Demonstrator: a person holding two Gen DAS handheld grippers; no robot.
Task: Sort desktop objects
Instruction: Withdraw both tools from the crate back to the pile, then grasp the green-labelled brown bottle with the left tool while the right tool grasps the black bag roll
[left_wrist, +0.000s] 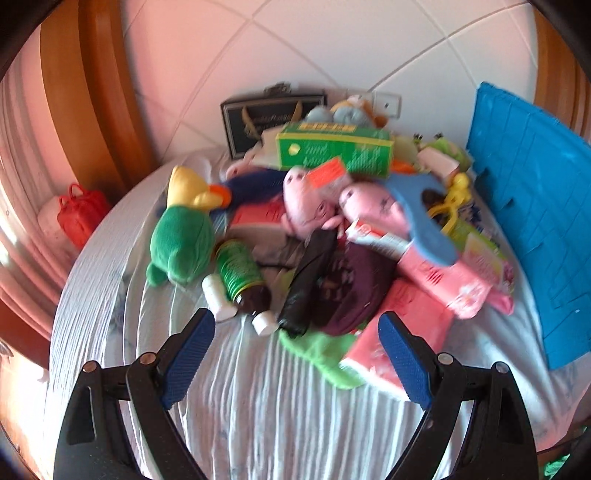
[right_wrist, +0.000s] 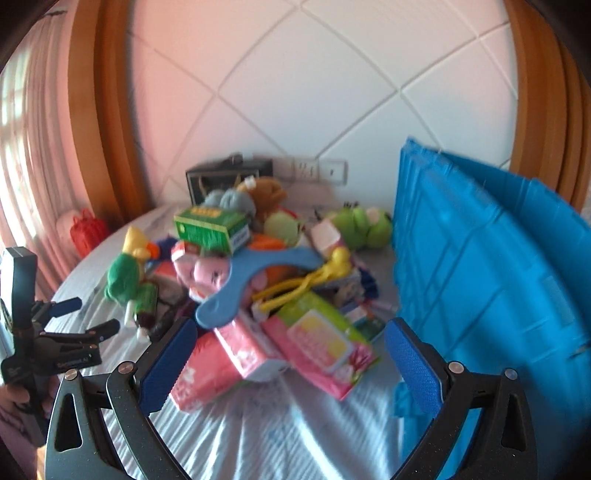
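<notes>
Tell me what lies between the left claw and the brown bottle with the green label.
Nothing visible. The left claw is open, with only bare white cloth between it and the brown bottle. A small white bottle and a black bundle lie against its sides.

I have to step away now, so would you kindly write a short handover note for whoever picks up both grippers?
Left gripper: open, empty, pointing down at the near edge of the pile.
Right gripper: open, empty, aimed at the pink packets.
Things: toys, boxes and bottles are heaped together on the white cloth, with the brown bottle and black folded umbrella nearest the left gripper. The blue crate stands at the right of the pile.
Done: nothing visibly sorted.
Left: the whole pile.
</notes>
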